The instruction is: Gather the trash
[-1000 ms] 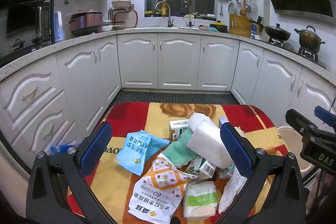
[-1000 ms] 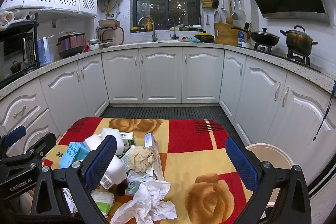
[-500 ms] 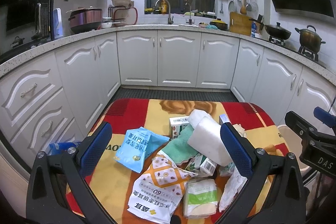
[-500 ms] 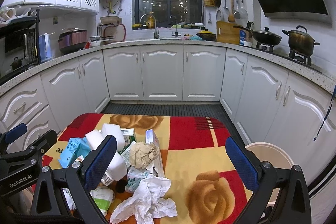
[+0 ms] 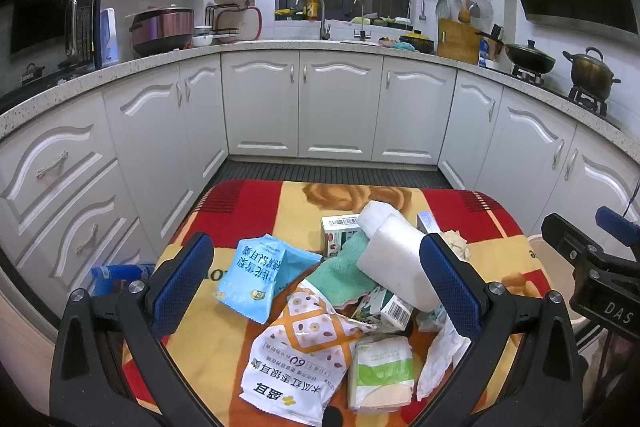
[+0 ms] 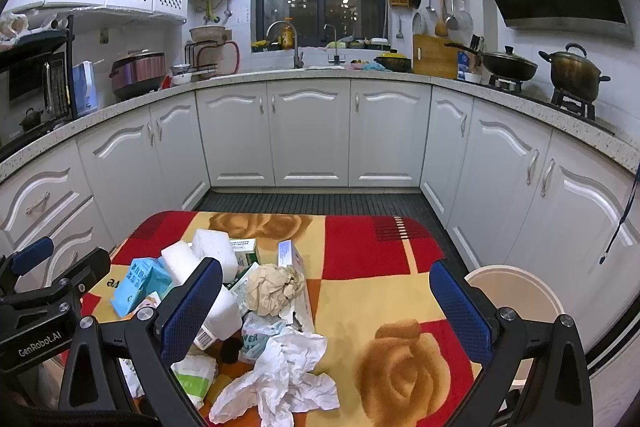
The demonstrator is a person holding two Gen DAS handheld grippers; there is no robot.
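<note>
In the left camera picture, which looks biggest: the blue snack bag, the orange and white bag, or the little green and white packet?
1. Orange and white bag, though it lies nearest the camera.
2. Blue snack bag.
3. Green and white packet; it looks close to the blue bag, so that order is unsure.

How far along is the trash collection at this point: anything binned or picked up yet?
Nothing looks collected. The pile lies on the table: blue snack bag, white-and-orange pouch, white foam block, brown paper ball, crumpled white tissue. Both the left claw and right claw are open and empty. The bin beside the table waits; its inside isn't visible. All pickups remain.
</note>
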